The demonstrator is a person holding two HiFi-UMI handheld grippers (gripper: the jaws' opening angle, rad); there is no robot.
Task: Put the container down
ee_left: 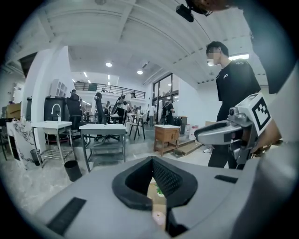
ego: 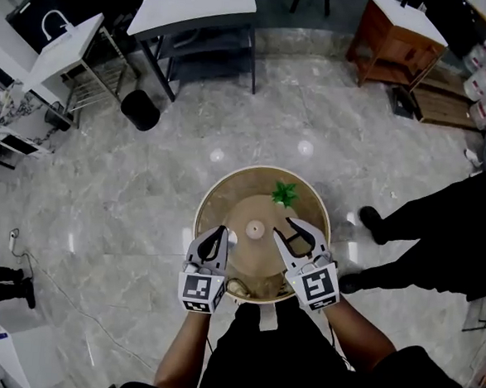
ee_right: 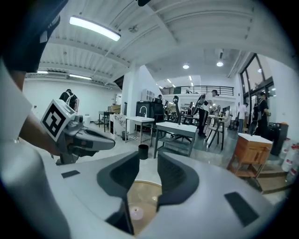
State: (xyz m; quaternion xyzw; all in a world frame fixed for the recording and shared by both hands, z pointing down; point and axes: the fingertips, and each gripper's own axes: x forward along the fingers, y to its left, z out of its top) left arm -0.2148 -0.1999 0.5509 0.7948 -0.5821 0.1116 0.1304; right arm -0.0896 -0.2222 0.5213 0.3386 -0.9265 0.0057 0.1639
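Observation:
A round tan container [ego: 227, 188] with a pale rim lies below me, with a small white knob [ego: 255, 229] at its middle and a green sprig [ego: 284, 193] on its far side. What bears it is hidden. My left gripper [ego: 215, 238] reaches over its near left part, and the tips meet in the left gripper view [ee_left: 152, 161]. My right gripper [ego: 294, 230] is over the near right part. Its jaws stand a little apart in the right gripper view [ee_right: 148, 172]. The rim [ee_right: 142, 185] and knob [ee_right: 135, 213] show through that gap, and nothing is pinched.
The floor is grey marble [ego: 144, 190]. White tables [ego: 194, 7] and a black bin [ego: 140, 109] stand far left, and a wooden cabinet [ego: 395, 38] far right. A person in black [ego: 439, 236] stands close on the right, also seen in the left gripper view [ee_left: 233, 84].

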